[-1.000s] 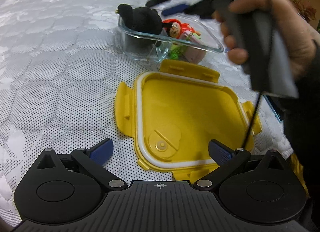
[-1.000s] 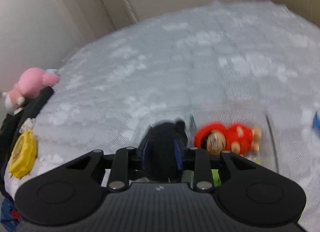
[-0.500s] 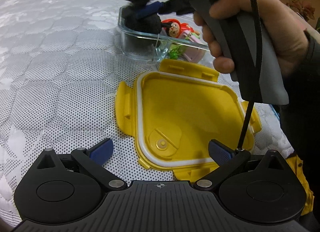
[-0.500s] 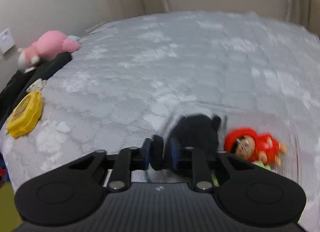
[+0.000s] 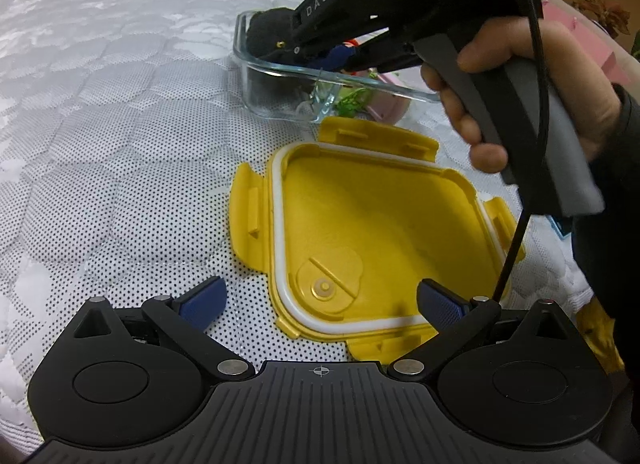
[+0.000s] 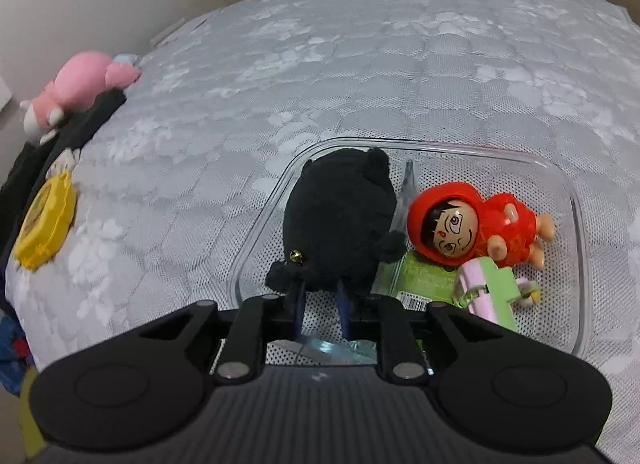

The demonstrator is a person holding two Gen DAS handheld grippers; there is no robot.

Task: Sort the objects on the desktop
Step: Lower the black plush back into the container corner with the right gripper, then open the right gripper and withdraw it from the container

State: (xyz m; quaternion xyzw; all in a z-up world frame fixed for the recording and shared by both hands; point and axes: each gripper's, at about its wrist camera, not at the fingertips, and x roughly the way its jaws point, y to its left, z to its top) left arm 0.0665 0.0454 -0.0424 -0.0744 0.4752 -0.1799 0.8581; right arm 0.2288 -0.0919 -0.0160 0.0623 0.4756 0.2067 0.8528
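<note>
From the left wrist I see my left gripper (image 5: 320, 300) spread wide above the yellow lid (image 5: 380, 232), touching nothing; the glass box (image 5: 280, 95) sits beyond it. From the right wrist, my right gripper (image 6: 322, 300) sits narrowly parted at the black plush (image 6: 340, 219), which lies in the box (image 6: 576, 199) beside the red doll (image 6: 472, 229); I cannot tell if it grips.

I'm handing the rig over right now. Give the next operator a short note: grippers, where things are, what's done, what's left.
Right gripper: over the near edge of the glass container, fingers close together around the black plush; grip unclear.
Left gripper: open, empty, hovering at the yellow lid, which lies inside-up on the bed in front of the container.
Done: plush, red doll and pink-green toy in the container.
Left: free the plush, then probably fit the lid.
</note>
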